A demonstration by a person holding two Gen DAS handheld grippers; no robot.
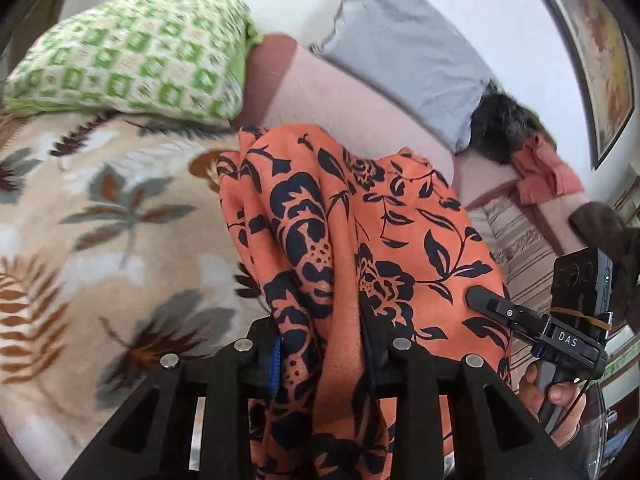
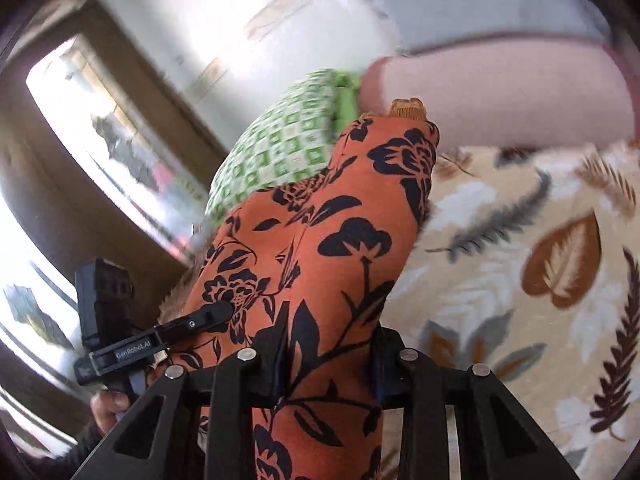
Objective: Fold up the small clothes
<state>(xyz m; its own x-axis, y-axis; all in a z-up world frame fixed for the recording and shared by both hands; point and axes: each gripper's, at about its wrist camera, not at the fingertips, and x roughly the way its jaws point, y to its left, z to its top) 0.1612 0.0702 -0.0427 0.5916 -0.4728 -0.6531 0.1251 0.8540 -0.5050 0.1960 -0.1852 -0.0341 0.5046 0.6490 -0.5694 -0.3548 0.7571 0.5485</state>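
An orange garment with a black flower print point(image 1: 360, 232) hangs between both grippers, lifted above the bed. My left gripper point(image 1: 320, 344) is shut on one end of it; the cloth covers the fingertips. My right gripper point(image 2: 328, 356) is shut on the other end of the garment point(image 2: 320, 240), which drapes forward over its fingers. The right gripper also shows at the right of the left wrist view point(image 1: 492, 304), pinching the cloth. The left gripper shows at the lower left of the right wrist view point(image 2: 212, 312), also on the cloth.
The bed has a beige leaf-print blanket point(image 1: 100, 220). A green checked pillow point(image 1: 132, 60) and a grey pillow point(image 1: 404, 48) lie at its head. A pink bolster point(image 2: 500, 96), a black and pink clothes heap point(image 1: 516, 144) and a window point(image 2: 100, 128) are nearby.
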